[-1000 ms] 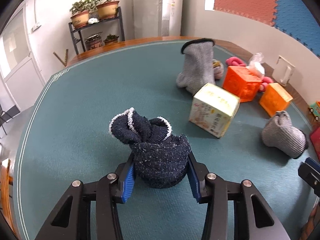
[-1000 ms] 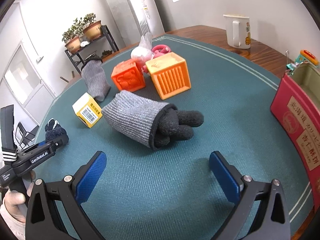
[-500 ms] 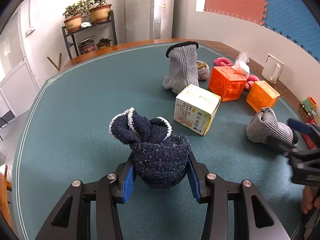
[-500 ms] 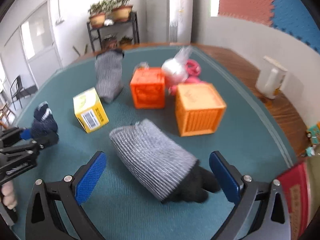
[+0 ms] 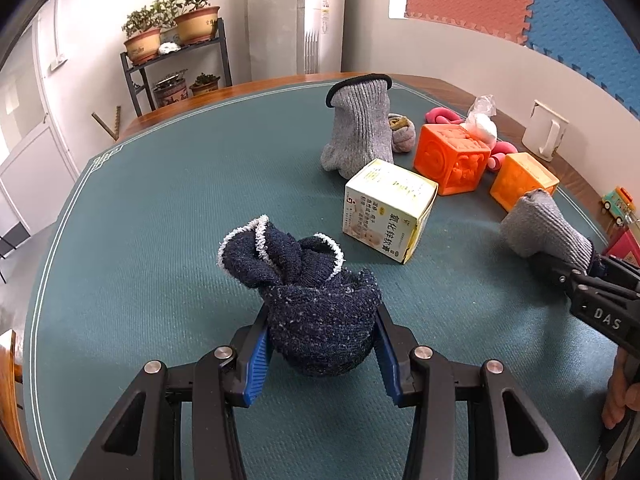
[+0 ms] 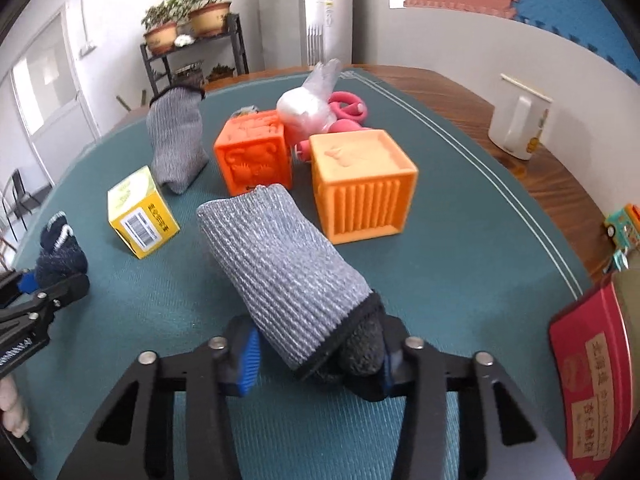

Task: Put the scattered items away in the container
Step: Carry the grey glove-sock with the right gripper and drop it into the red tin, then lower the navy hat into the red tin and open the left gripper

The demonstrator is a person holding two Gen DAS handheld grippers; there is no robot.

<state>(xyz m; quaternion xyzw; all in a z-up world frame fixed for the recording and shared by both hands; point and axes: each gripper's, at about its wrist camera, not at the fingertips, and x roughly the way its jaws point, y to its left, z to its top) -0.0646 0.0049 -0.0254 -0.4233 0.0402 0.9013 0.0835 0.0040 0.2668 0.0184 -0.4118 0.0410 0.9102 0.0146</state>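
Left wrist: left hand-held gripper [image 5: 320, 344] grips navy sock [image 5: 312, 300] | right hand-held gripper [image 6: 320, 356] clamps grey glove [image 6: 288, 268]

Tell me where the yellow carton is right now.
In the left wrist view the yellow carton stands on the green mat, right of centre, just in front of the upright grey glove and the orange cube.

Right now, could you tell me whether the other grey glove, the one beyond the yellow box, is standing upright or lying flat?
Upright: the grey glove stands on its fingers, black-edged cuff uppermost, on the green mat.
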